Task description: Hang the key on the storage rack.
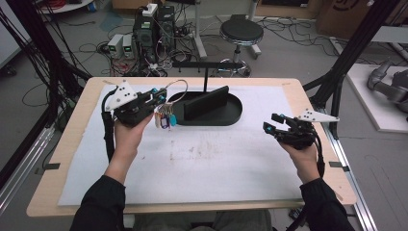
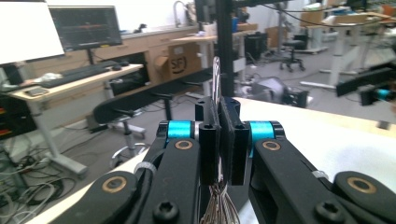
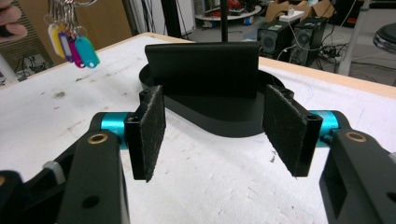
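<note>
Yellow, purple and teal plastic key tags (image 3: 74, 44) hang on a silver wire ring (image 1: 175, 89); the oval stand (image 1: 231, 113) is matte black.

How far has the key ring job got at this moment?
Done: the left gripper is shut on the key ring and holds it above the table, its coloured tags dangling beside the black stand. In hand: carrying the ring near the stand's T-shaped bar. Left: probably hanging it there; nothing hangs on it yet. The right gripper is open and empty.

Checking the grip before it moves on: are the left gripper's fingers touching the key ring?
Touching. In the left gripper view the left gripper has its fingers shut on the key ring, wire pinched between the pads.
</note>
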`<action>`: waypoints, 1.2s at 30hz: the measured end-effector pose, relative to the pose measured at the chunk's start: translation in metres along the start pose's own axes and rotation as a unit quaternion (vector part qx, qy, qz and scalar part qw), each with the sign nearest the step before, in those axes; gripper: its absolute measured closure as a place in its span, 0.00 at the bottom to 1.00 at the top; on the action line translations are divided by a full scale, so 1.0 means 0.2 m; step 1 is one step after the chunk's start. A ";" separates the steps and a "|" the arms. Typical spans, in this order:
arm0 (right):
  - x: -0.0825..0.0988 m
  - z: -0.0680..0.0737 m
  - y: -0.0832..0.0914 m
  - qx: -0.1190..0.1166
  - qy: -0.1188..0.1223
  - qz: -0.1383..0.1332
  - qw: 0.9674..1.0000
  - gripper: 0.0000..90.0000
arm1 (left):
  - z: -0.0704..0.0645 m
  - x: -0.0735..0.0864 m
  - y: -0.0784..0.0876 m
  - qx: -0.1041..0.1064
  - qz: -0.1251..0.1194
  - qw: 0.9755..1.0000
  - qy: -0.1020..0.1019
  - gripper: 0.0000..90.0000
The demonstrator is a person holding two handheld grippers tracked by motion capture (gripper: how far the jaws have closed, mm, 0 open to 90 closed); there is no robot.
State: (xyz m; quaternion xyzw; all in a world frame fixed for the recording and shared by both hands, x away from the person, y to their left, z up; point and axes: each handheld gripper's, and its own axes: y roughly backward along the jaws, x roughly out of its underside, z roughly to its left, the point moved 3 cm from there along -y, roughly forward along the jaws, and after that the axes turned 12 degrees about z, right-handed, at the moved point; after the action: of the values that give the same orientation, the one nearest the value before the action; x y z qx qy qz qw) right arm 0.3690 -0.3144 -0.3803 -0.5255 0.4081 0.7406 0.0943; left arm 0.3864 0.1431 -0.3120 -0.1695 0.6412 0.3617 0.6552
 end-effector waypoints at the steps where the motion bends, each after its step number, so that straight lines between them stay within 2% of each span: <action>1: 0.00 0.00 0.00 0.000 -0.002 0.001 1.000 0.45 | 0.01 0.00 -0.01 -0.006 -0.002 1.000 0.002 0.96; 8: 0.00 -0.01 0.00 0.003 -0.006 0.000 1.000 0.45 | 0.09 -0.02 -0.08 -0.035 0.009 0.999 0.010 0.96; 17: 0.00 -0.01 0.00 0.001 -0.008 0.001 1.000 0.46 | 0.16 -0.03 -0.18 -0.053 0.018 0.998 0.021 0.96; 23: 0.00 -0.01 0.00 0.001 -0.008 -0.001 1.000 0.46 | 0.19 0.00 -0.24 -0.058 0.025 0.997 0.034 0.96; 28: 0.00 -0.02 0.00 0.000 -0.009 0.000 1.000 0.46 | 0.20 0.03 -0.29 -0.054 0.030 0.997 0.044 0.96; 33: 0.00 -0.02 -0.01 -0.001 -0.009 0.001 1.000 0.47 | 0.23 0.05 -0.32 -0.055 0.033 0.996 0.059 0.96; 36: 0.00 -0.02 -0.01 -0.002 -0.009 0.002 1.000 0.47 | 0.24 0.08 -0.35 -0.049 0.034 0.995 0.075 0.96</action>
State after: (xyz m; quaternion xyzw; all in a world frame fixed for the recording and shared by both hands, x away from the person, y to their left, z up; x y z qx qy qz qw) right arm 0.3717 -0.3156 -0.3818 -0.5180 0.4071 0.7463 0.0953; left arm 0.4676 0.1324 -0.3376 -0.2063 0.6754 0.4008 0.5836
